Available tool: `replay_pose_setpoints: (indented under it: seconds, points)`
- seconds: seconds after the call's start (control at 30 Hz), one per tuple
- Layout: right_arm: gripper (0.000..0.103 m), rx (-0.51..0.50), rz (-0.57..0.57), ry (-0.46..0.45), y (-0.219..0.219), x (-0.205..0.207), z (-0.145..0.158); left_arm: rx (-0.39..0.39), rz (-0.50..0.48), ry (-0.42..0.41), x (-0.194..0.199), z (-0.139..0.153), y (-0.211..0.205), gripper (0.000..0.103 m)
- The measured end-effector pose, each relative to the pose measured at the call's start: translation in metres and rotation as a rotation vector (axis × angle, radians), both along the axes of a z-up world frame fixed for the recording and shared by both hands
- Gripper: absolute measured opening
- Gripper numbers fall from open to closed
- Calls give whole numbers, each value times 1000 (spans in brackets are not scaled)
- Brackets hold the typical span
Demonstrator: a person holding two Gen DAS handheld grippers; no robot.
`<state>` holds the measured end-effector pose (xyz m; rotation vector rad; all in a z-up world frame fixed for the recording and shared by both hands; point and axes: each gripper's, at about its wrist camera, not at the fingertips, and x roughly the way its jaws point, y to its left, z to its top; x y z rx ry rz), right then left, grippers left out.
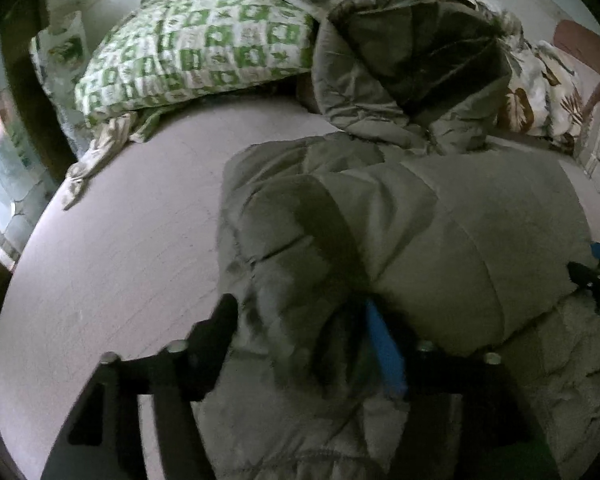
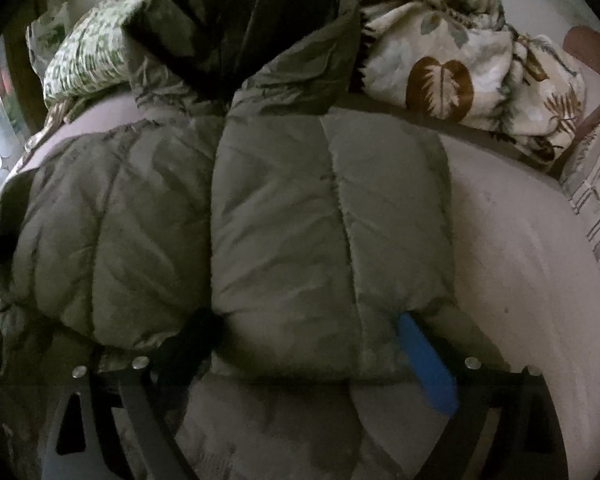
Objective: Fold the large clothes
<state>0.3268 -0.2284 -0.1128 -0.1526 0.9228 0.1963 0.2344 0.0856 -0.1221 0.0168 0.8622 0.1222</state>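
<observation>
At the far left of the bed (image 1: 112, 248), a green-and-white pillow (image 1: 192, 52) lies against the head end, well apart from the work. The puffy olive jacket (image 1: 400, 216) lies across the middle of the mattress, its hood (image 1: 416, 44) pointing toward the pillow and the leaf-print blanket (image 2: 460, 52) heaped at the right.

The left claw (image 1: 300, 328) has a thick bunch of the jacket's near edge between its two fingers; the padding fills the gap, so it looks closed on the fabric, though the contact itself is buried in folds. The right claw (image 2: 308, 336) likewise straddles the near edge of the jacket's right-hand panel, with one finger dark on the left and a blue one on the right, set fairly wide with quilted cloth packed between them.

The sides seem already turned inward, two panels meeting along a central seam, so my guess is that the step in hand is the lengthwise fold: bringing the hem up toward the hood. That calls for both claws to lift together, carry the edge evenly forward and lay it down without letting the slippery, springy padding slide out or spring open.
</observation>
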Motion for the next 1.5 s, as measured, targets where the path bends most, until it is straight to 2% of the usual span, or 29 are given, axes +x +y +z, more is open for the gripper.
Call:
replay_pose_setpoints:
  seconds: [0.3, 0.43, 0.57, 0.87, 1.03, 1.17, 1.5]
  points:
    - [95, 92, 70, 13, -3, -58, 29, 85, -75, -28, -56, 16, -22, 68]
    - [95, 98, 109, 38, 0, -90, 28, 74, -97, -31, -82, 18, -30, 68]
    - [95, 101, 141, 53, 3, -120, 23, 25, -95, -32, -105, 18, -30, 69]
    - [95, 104, 137, 67, 0, -145, 18, 7, -85, 0, -127, 9, -26, 69]
    - [95, 85, 145, 46, 0, -132, 35, -5, -83, -11, -112, 25, -22, 69]
    - [95, 118, 127, 22, -4, -100, 61, -7, -95, -32, -86, 45, -21, 69]
    - [95, 118, 99, -25, 0, -1, 99, -12, -89, -53, 18, 79, -7, 71]
